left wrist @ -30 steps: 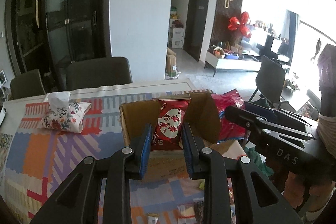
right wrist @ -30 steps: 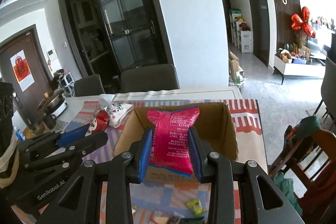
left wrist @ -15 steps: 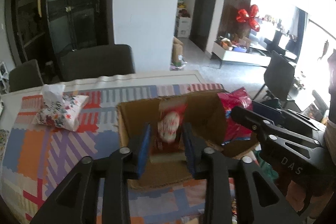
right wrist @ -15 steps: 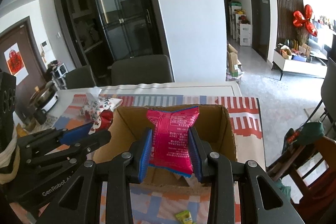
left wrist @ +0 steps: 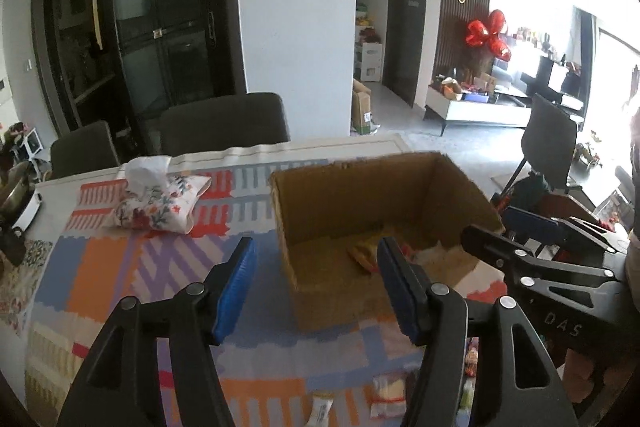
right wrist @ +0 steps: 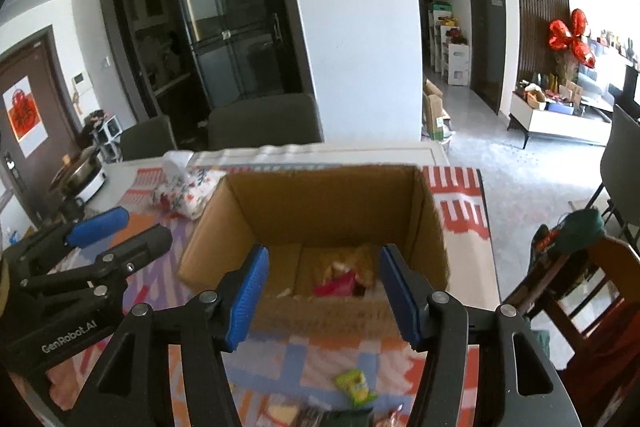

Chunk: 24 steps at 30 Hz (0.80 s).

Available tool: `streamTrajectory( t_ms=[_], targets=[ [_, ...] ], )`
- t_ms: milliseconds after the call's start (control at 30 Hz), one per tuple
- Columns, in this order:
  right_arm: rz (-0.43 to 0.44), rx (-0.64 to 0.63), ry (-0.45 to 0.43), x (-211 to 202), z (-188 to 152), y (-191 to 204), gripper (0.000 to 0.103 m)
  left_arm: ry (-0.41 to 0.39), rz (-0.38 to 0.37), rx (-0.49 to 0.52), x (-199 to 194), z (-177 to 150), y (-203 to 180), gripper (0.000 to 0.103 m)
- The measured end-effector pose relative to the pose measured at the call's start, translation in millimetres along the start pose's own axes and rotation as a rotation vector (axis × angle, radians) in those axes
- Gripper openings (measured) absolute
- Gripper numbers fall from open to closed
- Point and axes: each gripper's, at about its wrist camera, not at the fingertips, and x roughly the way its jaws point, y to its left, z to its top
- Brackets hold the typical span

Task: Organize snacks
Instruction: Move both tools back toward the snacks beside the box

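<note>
An open cardboard box (left wrist: 316,203) (right wrist: 336,207) stands on the patterned tablecloth. Snack packets lie on its floor, among them a pink one (right wrist: 336,285) and orange ones (left wrist: 362,253). My left gripper (left wrist: 314,287) is open and empty, just in front of the box's near left corner. My right gripper (right wrist: 324,295) is open and empty, over the box's near wall. Each gripper shows in the other's view: the right one (left wrist: 532,243) at the box's right side, the left one (right wrist: 116,231) at its left. Loose snack packets (right wrist: 354,385) (left wrist: 386,393) lie on the cloth in front of the box.
A floral tissue pouch (left wrist: 158,201) lies left of the box. A pot (right wrist: 82,173) stands at the table's far left. Dark chairs (left wrist: 224,123) line the far side. A wooden chair with clothes (right wrist: 576,267) stands to the right.
Both grippers have opened and let go of their packets, the red one from the left and the pink one from the right. The packets now lie inside the box. Both grippers have pulled back a little.
</note>
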Motion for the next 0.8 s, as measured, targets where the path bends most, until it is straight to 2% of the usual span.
streamTrajectory(
  t_ms=[167,467,800],
  targets=[
    [0.003,0.001,0.018,-14.0,-19.2,11.7,0.059,0.022,-0.024,0.005,-13.1,-21.0,2.8,0.062],
    [-0.006,0.004,0.115,-15.9,-52.8,26.2,0.059,0.094,-0.049,0.002,-15.6,-56.2,11.2,0.062],
    [-0.019,0.036,0.246,5.2,-90.3,31.0,0.058,0.24,-0.076,0.004,8.3,-97.3,16.2,0.061]
  ],
)
